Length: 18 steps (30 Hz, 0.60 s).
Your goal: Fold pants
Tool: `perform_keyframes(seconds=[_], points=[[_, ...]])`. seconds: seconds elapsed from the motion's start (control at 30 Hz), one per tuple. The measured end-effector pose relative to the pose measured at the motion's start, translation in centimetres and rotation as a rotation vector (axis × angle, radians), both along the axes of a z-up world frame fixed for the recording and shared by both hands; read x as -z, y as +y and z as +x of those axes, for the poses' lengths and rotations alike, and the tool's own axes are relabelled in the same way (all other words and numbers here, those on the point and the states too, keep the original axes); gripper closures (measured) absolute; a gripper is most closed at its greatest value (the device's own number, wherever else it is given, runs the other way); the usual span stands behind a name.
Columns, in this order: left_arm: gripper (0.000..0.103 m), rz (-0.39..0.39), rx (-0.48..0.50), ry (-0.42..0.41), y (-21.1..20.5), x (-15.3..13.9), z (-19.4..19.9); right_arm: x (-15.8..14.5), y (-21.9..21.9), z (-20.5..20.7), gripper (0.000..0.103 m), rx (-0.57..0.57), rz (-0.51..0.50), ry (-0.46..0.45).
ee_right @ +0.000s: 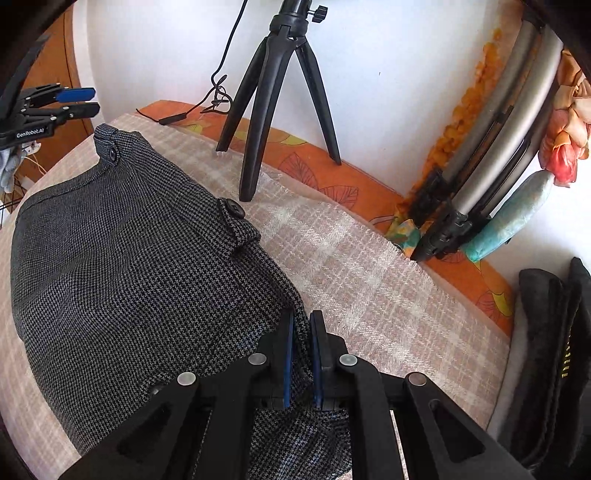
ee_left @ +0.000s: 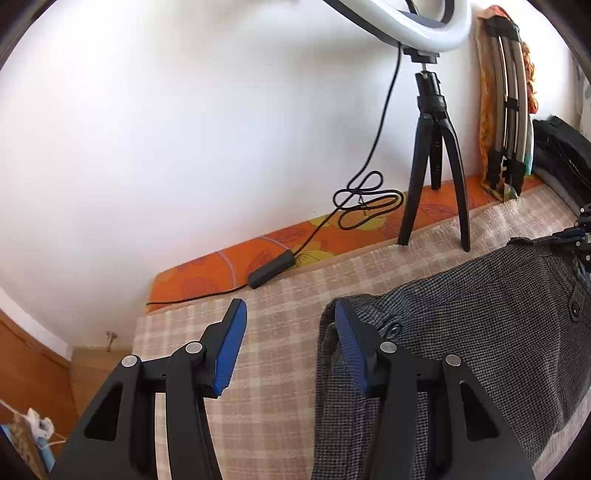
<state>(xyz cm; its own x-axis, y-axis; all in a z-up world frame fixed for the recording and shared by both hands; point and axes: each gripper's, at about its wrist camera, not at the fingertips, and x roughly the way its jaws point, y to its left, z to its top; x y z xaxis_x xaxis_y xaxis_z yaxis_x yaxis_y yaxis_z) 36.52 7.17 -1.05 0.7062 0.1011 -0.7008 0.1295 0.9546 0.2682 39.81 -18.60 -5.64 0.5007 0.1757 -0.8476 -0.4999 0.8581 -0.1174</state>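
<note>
Dark grey houndstooth pants [ee_left: 461, 325] [ee_right: 129, 266] lie spread on a beige checked blanket [ee_left: 266, 317] [ee_right: 351, 280]. My left gripper [ee_left: 290, 314] hangs open over the pants' left edge; its right pad is over the cloth and its left pad over bare blanket, with nothing pinched. It also shows at the far left of the right wrist view, left gripper [ee_right: 83, 101], jaws apart. My right gripper [ee_right: 301, 317] is shut on a fold of the pants at their right edge, the fabric running up between the blue pads. The right gripper [ee_left: 581, 236] is partly seen at the right rim.
A black tripod [ee_left: 437, 155] [ee_right: 280, 96] holding a ring light [ee_left: 424, 26] stands at the blanket's far edge by the white wall, its cable [ee_left: 365, 206] on an orange floral mattress [ee_left: 229, 266]. A folded stand [ee_right: 491, 162] leans at the wall; dark bags [ee_right: 554, 350] lie right.
</note>
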Motion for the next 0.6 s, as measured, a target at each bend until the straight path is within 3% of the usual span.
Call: perform_keyframes(seconds=[0.1,0.2,0.27,0.3,0.33,0.5,0.6], points=[[0.054,-0.042,0.003,0.013,1.1,0.0,-1.0,0.2,0.1,0.4,0.097,0.017,-0.003,0.012],[0.054,-0.021,0.063,0.035,-0.3,1.1,-1.7,0.1,0.0,0.7,0.093,0.039,0.004,0.010],[0.054,0.022,0.092,0.050,-1.7,2.3,-1.3,-0.4,-0.2,0.5,0.081,0.044,0.006,-0.012],[0.054,0.033,0.090,0.061,-2.2,2.9,-0.7,-0.9,-0.6,0.2,0.066,0.059,0.004,-0.033],[0.054,0.035,0.081,0.071,-2.5,3.4,-0.1,-1.4,-1.2,-0.1,0.063,0.075,0.018,-0.048],[0.054,0.034,0.024,0.090,-2.7,5.4,3.1,-4.6,-6.6,-3.4,0.062,0.189,0.186,-0.100],[0.052,0.038,0.008,0.094,-2.8,6.1,4.4,-4.2,-8.3,-5.1,0.062,0.223,0.213,-0.097]])
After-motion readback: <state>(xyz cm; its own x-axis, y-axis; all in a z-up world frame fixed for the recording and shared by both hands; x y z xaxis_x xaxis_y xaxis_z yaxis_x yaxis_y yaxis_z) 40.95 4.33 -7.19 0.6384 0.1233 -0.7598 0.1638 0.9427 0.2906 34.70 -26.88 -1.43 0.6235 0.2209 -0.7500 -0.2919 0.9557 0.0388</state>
